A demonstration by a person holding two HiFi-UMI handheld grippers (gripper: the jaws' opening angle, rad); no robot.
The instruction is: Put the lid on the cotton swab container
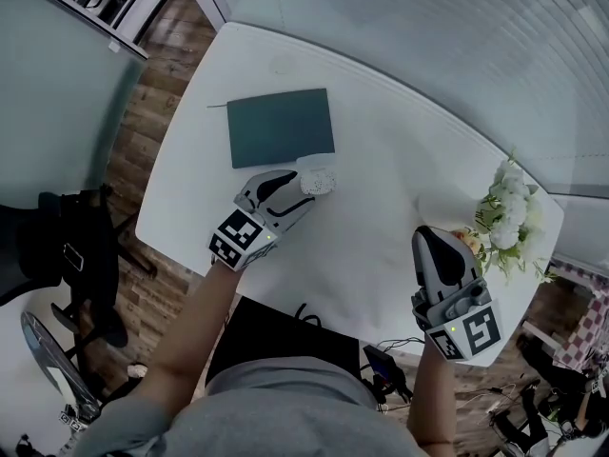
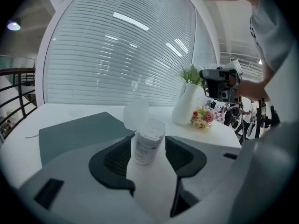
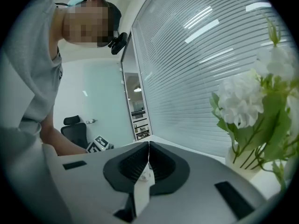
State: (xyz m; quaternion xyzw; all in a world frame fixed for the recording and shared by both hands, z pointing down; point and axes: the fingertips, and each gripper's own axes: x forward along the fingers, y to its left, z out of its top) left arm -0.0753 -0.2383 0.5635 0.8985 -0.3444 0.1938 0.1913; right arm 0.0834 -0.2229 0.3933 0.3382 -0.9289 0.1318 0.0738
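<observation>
An uncapped cotton swab container [image 2: 148,146], clear with a white label and full of swabs, stands on the white table [image 1: 371,208] at the near right corner of a dark green mat [image 1: 281,127]. My left gripper [image 2: 148,141] is open, its two dark pads on either side of the container without pressing on it. In the head view the container [image 1: 321,179] shows just past the left gripper [image 1: 301,188]. A translucent round lid [image 2: 135,112] lies right behind the container. My right gripper [image 1: 428,238] hangs over the table's near right part, jaws shut and empty [image 3: 148,146].
A white vase of white flowers [image 1: 509,212] stands at the table's right end, with a small pink posy [image 2: 202,117] beside it. The green mat [image 2: 70,132] lies to the left of the container. Window blinds run along the far side.
</observation>
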